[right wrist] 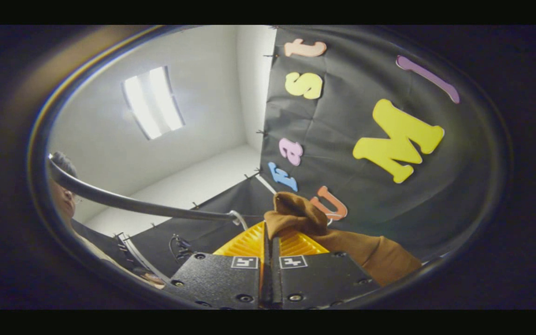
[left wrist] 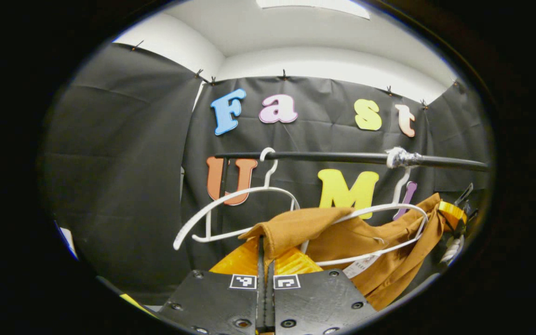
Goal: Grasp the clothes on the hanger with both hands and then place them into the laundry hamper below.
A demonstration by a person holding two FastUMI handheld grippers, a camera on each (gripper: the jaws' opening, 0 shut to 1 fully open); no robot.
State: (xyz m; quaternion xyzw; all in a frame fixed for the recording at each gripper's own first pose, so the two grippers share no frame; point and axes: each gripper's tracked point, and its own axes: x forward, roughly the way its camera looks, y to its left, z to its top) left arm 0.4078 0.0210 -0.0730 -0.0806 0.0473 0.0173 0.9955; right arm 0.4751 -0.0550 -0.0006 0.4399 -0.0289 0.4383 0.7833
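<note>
In the left gripper view, the left gripper (left wrist: 265,260) sits at six o'clock with its two fingers (left wrist: 244,260) pressed together, pinching a fold of the brown garment (left wrist: 365,242) between them. From that pinch the cloth rises a little, then spreads toward three o'clock, where it drapes over a white plastic hanger (left wrist: 389,223) whose lower bar and curved shoulder show against the fabric. A pale tag (left wrist: 358,266) hangs on the garment at about five o'clock. Toward nine o'clock of the cloth hangs a second white hanger (left wrist: 231,209), bare, its hook looped over the dark rail (left wrist: 333,158) that crosses the view from centre to three o'clock; a wad of pale tape (left wrist: 400,157) wraps the rail where the clothed hanger's hook meets it. At three o'clock, by the garment's far edge, the other gripper (left wrist: 454,218) appears in part, its fingers hidden by cloth. In the right gripper view, the right gripper (right wrist: 270,253) at six o'clock is likewise closed on a bunched corner of the same garment, which bulges just above the fingertips (right wrist: 249,244) and trails toward four o'clock. The rail curves in from nine o'clock to the centre, and a ceiling light (right wrist: 152,101) glows at eleven o'clock.
</note>
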